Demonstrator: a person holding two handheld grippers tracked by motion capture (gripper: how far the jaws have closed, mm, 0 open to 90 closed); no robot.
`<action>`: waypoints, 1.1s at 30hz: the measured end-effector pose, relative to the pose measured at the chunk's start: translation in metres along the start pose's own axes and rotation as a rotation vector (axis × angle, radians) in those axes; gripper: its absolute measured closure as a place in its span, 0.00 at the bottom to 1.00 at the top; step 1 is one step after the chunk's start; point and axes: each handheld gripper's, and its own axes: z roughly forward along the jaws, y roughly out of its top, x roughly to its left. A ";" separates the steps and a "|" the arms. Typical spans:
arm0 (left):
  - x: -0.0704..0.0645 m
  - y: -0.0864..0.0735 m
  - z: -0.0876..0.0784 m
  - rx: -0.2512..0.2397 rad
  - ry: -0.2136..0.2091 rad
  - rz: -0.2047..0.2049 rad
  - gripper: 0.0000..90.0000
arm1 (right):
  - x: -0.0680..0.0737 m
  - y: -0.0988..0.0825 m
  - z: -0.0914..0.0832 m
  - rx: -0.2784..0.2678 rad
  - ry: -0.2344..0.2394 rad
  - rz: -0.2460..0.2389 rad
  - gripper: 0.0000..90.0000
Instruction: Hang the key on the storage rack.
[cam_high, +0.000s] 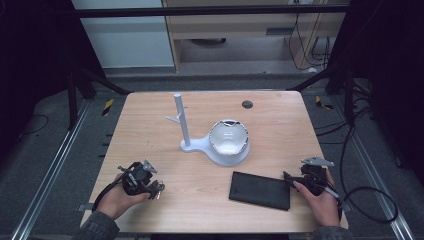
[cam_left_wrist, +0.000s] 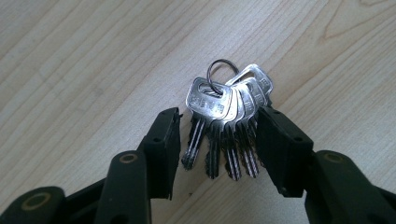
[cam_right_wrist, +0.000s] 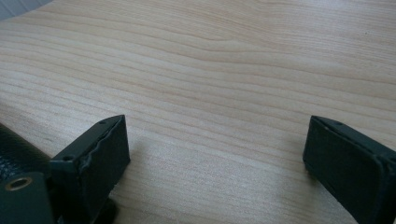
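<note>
A bunch of several silver keys (cam_left_wrist: 224, 116) on a ring lies flat on the wooden table (cam_high: 200, 175) at the front left. My left gripper (cam_left_wrist: 219, 116) straddles it: the right jaw is against the outer key, while a thin gap separates the left jaw from the bunch. In the high view the left gripper (cam_high: 154, 186) rests low in a hand, with the keys (cam_high: 159, 190) at its tips. My right gripper (cam_right_wrist: 215, 126) stands wide open over bare wood, nothing between its jaws. In the high view, the right gripper (cam_high: 290, 181) sits at the front right.
A flat black case (cam_high: 260, 190) lies just left of the right gripper; its edge (cam_right_wrist: 18, 149) is beside the left jaw. A white stand with an upright hooked post (cam_high: 181, 122) and a round glossy dish (cam_high: 229, 140) sits at the table's middle. A dark grommet (cam_high: 247, 104) marks the far side.
</note>
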 end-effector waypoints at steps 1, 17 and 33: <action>0.001 0.000 0.001 0.006 -0.006 0.005 0.60 | 0.000 0.000 0.000 0.000 0.000 0.000 0.08; -0.010 0.006 -0.003 0.002 0.014 0.041 0.93 | 0.001 0.000 0.000 0.000 0.001 -0.002 0.08; 0.007 0.002 -0.007 -0.002 -0.032 -0.049 0.98 | 0.002 0.000 0.000 0.000 0.003 0.004 0.08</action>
